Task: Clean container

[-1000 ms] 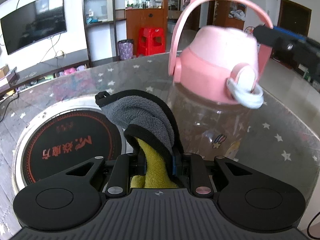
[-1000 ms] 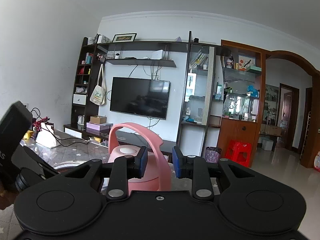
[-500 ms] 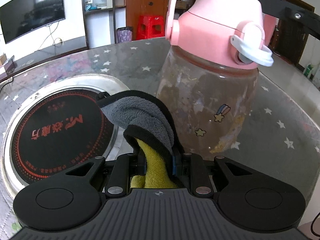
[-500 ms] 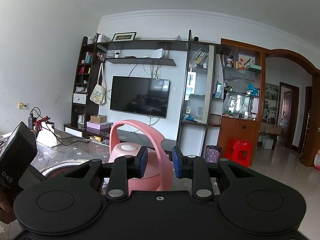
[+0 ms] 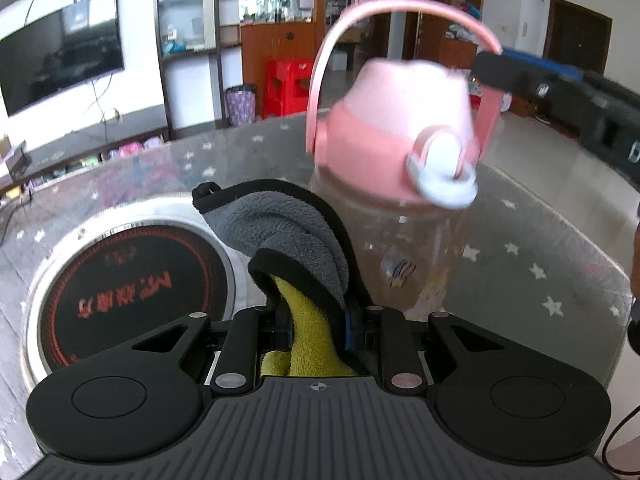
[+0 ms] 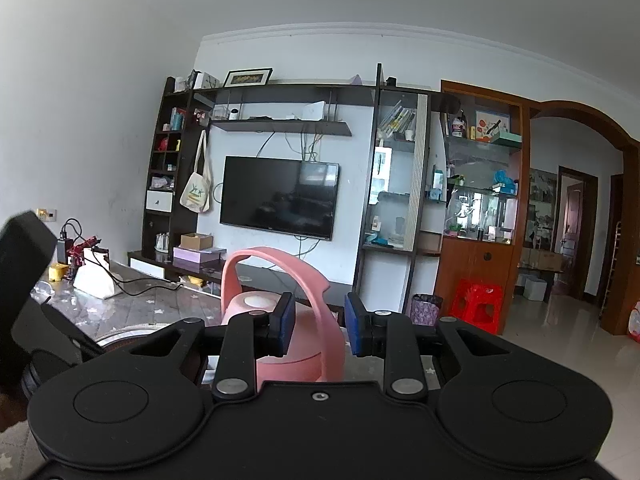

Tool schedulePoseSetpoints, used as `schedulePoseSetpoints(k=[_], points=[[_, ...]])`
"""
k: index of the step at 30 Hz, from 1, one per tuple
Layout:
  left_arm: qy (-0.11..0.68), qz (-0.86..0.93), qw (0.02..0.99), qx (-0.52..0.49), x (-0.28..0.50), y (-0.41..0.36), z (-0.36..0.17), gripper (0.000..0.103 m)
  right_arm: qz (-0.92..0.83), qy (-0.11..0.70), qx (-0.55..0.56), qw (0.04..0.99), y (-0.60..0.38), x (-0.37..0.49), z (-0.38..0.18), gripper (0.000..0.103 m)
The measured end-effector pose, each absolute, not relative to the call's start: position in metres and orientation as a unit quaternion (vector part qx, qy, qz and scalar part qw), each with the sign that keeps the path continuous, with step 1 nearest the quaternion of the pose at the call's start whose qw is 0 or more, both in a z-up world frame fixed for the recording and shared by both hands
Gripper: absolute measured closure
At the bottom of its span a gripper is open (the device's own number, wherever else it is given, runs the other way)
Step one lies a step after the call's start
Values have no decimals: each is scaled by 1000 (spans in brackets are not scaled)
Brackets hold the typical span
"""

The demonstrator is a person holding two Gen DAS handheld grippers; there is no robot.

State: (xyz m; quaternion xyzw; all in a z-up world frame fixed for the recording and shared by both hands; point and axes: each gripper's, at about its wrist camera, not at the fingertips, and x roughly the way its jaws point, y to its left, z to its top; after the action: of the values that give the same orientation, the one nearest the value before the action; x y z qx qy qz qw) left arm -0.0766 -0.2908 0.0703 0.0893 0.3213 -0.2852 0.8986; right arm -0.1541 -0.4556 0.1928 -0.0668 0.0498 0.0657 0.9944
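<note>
glass table, left tongs pinching cloth beside bottle, right tongs clamping its handle

Induction hob in table – television, red stool.

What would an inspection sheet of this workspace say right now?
Surface: glass-topped table with star marks and a round built-in cooker.
Job's things: clear bottle with pink lid and handle; grey-and-yellow cloth.
Clutter: white pouch, yellow item at the far edge.
Grippers: left tool shut on the cloth; right tool around the handle, contact unclear.
Cables: black cable on the table.
Surroundings: television, shelves, red stool.
</note>
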Motion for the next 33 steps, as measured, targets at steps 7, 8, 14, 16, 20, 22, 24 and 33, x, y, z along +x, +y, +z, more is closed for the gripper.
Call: schedulePoseSetpoints(k=[7, 8, 14, 16, 20, 22, 24, 33], points=[[297, -289, 906, 88, -80, -292, 90, 82, 65, 47, -67, 995, -457, -155, 193, 74], [296, -290, 906, 88, -80, -293, 91, 82, 65, 46, -67, 995, -457, -155, 193, 74], [300, -288, 905, 84, -76, -290, 89, 82, 63, 49, -69, 994, -458, -155, 191, 74], [303, -287, 905, 86, -75, -291, 87, 82, 63, 51, -69, 994, -458, -155, 191, 74], [314, -283, 902, 85, -72, -290, 79, 82, 63, 53, -69, 994, -459, -154, 193, 74], [319, -282, 901, 84, -70, -289, 75, 82, 62, 52, -69, 994, -460, -155, 193, 74], [323, -280, 900, 84, -69, -288, 72, 82, 60, 52, -67, 995, -461, -155, 193, 74], [347, -272, 894, 82, -60, -287, 54, 82, 57, 54, -61, 995, -463, -154, 194, 74]])
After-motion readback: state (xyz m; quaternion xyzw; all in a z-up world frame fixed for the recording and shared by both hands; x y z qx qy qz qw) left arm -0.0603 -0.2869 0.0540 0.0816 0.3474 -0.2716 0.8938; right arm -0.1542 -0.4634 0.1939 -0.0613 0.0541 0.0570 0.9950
